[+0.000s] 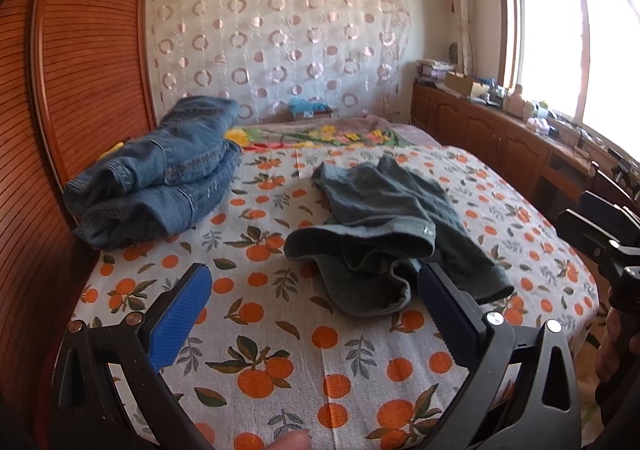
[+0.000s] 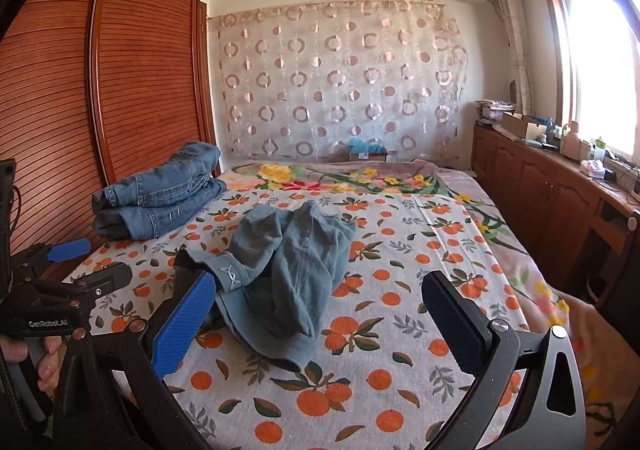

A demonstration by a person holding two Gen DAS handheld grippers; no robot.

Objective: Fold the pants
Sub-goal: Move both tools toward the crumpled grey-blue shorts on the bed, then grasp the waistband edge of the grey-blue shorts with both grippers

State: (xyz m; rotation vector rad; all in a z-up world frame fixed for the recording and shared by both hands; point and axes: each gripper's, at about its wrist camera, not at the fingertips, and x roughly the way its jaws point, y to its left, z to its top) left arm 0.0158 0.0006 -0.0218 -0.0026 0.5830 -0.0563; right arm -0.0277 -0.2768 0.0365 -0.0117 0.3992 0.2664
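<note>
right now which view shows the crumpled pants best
The right wrist view: the crumpled pants lie centred and well lit, with seams and a white stitched mark clear, though the blue finger covers their near-left edge. The left wrist view shows the pants darker, and its right finger hides part of the near hem.

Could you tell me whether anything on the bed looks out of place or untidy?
Yes: the grey-green pants lie crumpled in a heap mid-bed, legs bunched and waistband turned over. The blue jeans beside the wardrobe are already stacked folded. Nothing looks spilled or damaged.
</note>
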